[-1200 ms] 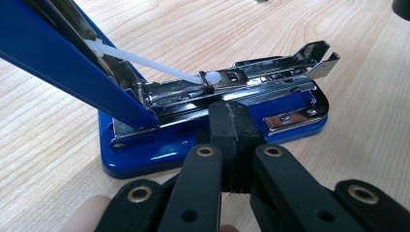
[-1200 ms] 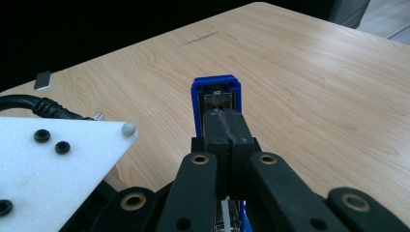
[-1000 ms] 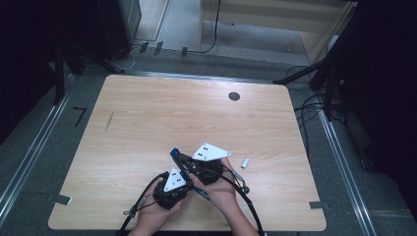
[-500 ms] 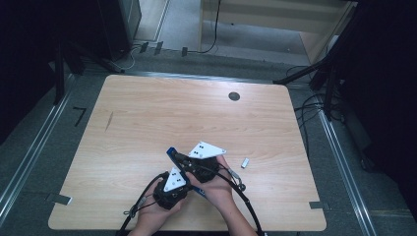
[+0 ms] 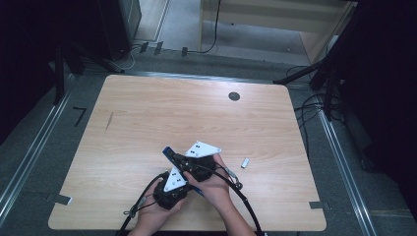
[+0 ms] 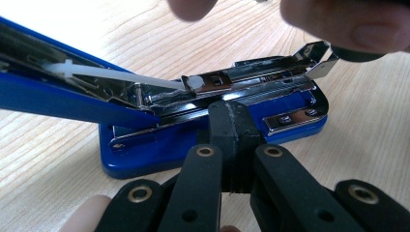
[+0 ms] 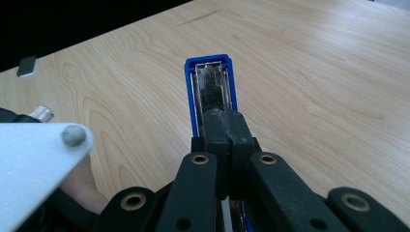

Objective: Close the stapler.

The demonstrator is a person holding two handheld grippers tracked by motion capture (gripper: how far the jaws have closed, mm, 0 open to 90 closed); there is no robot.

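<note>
Stapler of glossy blue plastic lies near the middle of the counter's near edge, opened out: flat rectangular base with rounded corners on the wood, bright metal staple channel above it, blue lid swung up and away. A white plastic pusher rod runs along the inside of the lid.

Left gripper, matte black with brass-coloured rivets, has its jaws pressed together against the near side of the base; whether they pinch any part of it cannot be told. Right gripper has its jaws closed on the raised lid, holding it from beneath its open metal-lined trough. Both hands crowd together over the stapler in the high view, grey three-cornered plates on top, black cables trailing off the near edge.

Counter is pale wood grain, matte, with rounded corners. A small silvery block lies just right of the hands; a dark round grommet sits near the far edge. The far half and left side of the counter are open.
</note>
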